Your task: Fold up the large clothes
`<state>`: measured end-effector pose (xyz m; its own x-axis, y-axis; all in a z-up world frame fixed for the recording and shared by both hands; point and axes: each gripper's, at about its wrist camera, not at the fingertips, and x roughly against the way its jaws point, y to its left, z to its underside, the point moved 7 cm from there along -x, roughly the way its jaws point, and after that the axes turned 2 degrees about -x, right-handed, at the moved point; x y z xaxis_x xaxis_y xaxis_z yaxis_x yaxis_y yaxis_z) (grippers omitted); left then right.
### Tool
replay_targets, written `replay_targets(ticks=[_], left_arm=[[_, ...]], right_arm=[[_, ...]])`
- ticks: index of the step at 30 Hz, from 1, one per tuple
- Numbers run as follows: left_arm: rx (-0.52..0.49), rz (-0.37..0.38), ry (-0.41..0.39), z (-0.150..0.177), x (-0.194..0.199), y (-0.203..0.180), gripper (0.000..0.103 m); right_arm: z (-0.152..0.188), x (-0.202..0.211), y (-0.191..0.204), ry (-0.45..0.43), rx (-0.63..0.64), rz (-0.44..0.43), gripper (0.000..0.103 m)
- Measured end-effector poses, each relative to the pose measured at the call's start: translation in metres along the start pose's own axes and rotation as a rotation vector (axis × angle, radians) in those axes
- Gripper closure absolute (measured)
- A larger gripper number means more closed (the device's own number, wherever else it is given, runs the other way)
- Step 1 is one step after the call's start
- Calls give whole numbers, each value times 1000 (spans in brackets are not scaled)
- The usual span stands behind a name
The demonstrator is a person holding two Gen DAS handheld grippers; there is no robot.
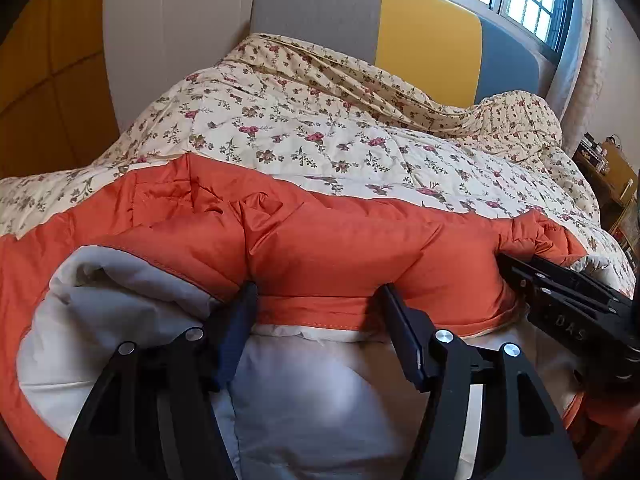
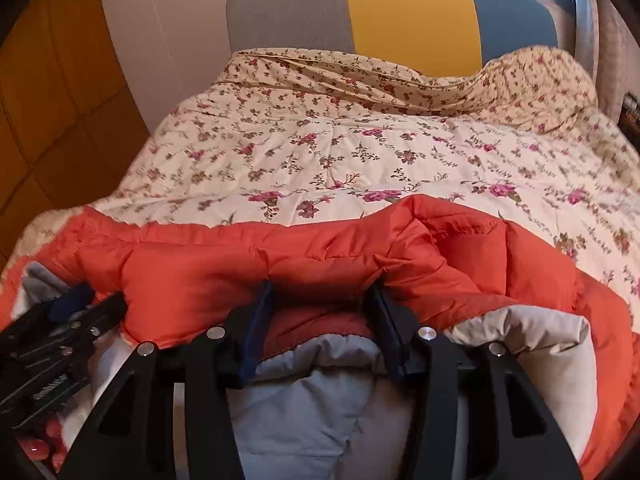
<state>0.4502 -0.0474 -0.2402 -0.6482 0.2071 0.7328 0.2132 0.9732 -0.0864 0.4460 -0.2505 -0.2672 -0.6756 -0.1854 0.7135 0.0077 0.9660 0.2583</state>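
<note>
A cream quilted bedspread with a red-and-brown flower print (image 1: 320,132) is seen spread over the bed, well ahead of both tools. Behind it, an upholstered headboard in grey, yellow and blue-grey panels (image 1: 424,40) is set against the wall.

The puffy orange padded jacket with a pale grey-white lining (image 1: 328,248) is laid across the near edge of the bedspread, directly in front of and under both tools. Its hem is turned up, so that the lining is exposed below the fingers in each wrist view.

The left gripper (image 1: 320,300) is seen with a thick fold of the orange hem bunched between its blue-padded fingers (image 1: 236,332); both pads are pressed against the fabric, so the fold is pinched. The right gripper (image 2: 322,300) is seen in like manner: a wad of orange shell and grey lining is clamped between its pads.

Each tool is visible at the edge of the other's view, just beside it along the same hem.
</note>
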Motion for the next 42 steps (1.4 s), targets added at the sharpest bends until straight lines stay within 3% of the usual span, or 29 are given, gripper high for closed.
replay_targets(ticks=[3, 7, 10, 13, 16, 23, 25, 27, 31, 37, 42], left_arm=[[9, 13, 0, 0, 3, 0, 40], [35, 60, -26, 0, 28, 5, 31], [98, 32, -88, -1, 51, 18, 21], [145, -22, -105, -6, 54, 33, 21], [92, -111, -24, 2, 31, 40, 21], [-61, -225, 73, 10, 2, 26, 6], [-56, -200, 68, 10, 6, 29, 4], [-56, -171, 50, 11, 19, 30, 4], [-39, -143, -3, 23, 59, 34, 3], [82, -148, -58, 49, 107, 63, 3], [243, -211, -105, 77, 149, 112, 3]], right_arm=[[-2, 30, -8, -35, -77, -68, 54], [1, 78, -22, -110, -90, -32, 54], [6, 82, -35, -105, -90, 28, 55], [17, 64, -49, -63, -118, 62, 55], [23, 57, -49, -69, -89, 86, 55], [23, 49, -46, -48, -52, 132, 54], [22, 61, -44, -65, -52, 111, 50], [24, 85, -38, -114, -53, 79, 38], [41, 111, -32, -111, -33, 104, 37], [77, 120, -48, -68, -60, 226, 31], [91, 108, -54, -23, -72, 246, 26]])
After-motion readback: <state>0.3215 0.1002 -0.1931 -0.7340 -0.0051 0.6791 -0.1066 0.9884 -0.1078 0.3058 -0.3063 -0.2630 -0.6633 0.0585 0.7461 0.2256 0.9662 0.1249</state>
